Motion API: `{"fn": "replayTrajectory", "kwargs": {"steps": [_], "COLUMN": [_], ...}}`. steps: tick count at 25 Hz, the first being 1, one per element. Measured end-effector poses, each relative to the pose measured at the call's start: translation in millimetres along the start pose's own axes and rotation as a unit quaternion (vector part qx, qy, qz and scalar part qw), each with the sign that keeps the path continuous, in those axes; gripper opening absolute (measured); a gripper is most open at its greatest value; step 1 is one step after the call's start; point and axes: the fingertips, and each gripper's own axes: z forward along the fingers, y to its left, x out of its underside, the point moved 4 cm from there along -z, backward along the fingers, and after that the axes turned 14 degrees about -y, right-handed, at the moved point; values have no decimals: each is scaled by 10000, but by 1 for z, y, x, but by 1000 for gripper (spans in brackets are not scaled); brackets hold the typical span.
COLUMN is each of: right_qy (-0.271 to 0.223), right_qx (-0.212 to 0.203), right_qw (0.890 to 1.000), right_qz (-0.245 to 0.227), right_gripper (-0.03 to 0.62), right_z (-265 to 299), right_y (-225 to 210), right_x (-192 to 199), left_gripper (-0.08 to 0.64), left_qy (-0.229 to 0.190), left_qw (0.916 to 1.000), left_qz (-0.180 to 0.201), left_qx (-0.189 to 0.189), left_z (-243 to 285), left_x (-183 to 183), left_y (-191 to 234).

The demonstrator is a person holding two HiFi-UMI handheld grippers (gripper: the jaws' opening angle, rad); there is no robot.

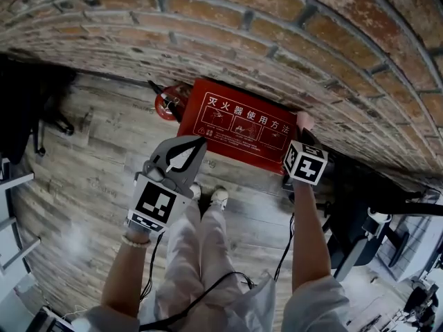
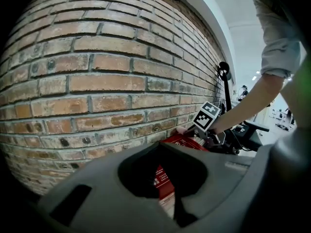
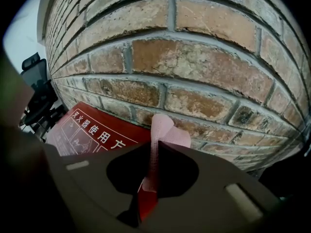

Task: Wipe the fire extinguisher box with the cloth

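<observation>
The red fire extinguisher box [image 1: 235, 126] with white print stands on the floor against the brick wall [image 1: 277, 19]. My right gripper [image 1: 302, 141] is at the box's right end, shut on a pink cloth [image 1: 304, 121] that touches the top edge near the wall. In the right gripper view the pink cloth [image 3: 160, 130] sticks up from the right gripper [image 3: 155, 145], with the box [image 3: 92, 130] lower left. My left gripper [image 1: 200, 142] hovers over the box's left front, shut and holding nothing. Through the left gripper [image 2: 164, 147] the box [image 2: 164, 181] shows.
A red extinguisher [image 1: 166, 104] lies just left of the box. Black chair bases stand at the left [image 1: 48, 120] and right [image 1: 367, 220]. The person's shoes [image 1: 208, 198] are on the wooden floor [image 1: 90, 185] just before the box.
</observation>
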Motion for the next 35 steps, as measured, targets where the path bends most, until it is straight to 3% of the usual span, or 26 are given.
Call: {"fn": "replayTrajectory", "kwargs": {"steps": [17, 35], "right_qy": [35, -4], "right_qx": [-472, -1098], "right_qw": [9983, 9922], "right_qz": [-341, -594], "right_gripper": [28, 28], "right_z": [13, 37], "right_y": [40, 113], "right_x": [-9, -34], "left_gripper": [-3, -3], "left_qy": [45, 28], "left_qw": [9998, 9992], "left_qz": [25, -95], "left_qx": [-207, -395], "left_z": [-16, -30], "left_x": [6, 14], "left_y": [13, 24]}}
